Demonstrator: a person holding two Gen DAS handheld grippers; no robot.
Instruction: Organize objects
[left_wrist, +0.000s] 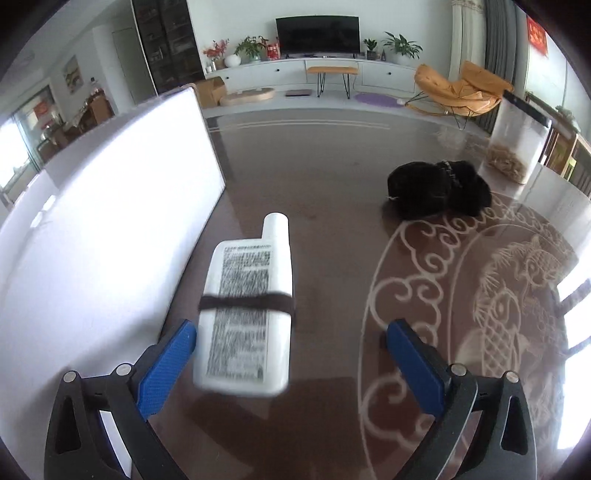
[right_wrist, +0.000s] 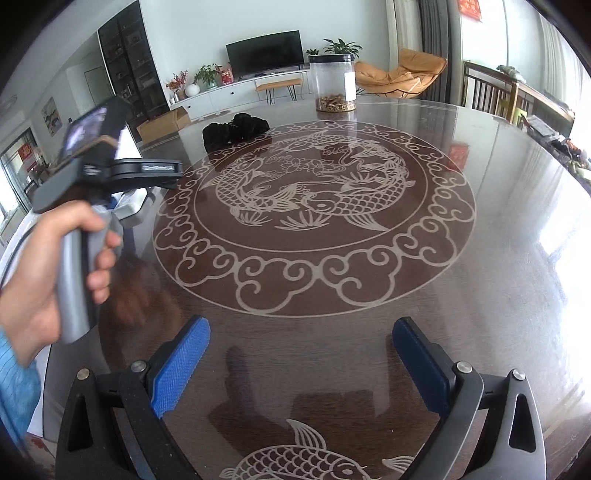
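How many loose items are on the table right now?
3: a white bottle between the open left gripper fingers, a black bundle mid-table, a clear jar at the far edge. Others may be hidden.

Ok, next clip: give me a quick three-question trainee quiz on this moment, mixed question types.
1. True or false: the left gripper is clamped shut on the white bottle.
2. Multiple choice: what wraps around the white bottle? A) a dark band B) a red ribbon C) a metal chain
3. Short answer: which two things stand or lie on the far part of the round table, beyond the fish pattern?

Key
1. False. The jaws are spread; the bottle sits between them, close against the left finger, with a clear gap to the other.
2. A
3. A clear jar with a dark lid and brownish contents at its bottom, and a black bundle.
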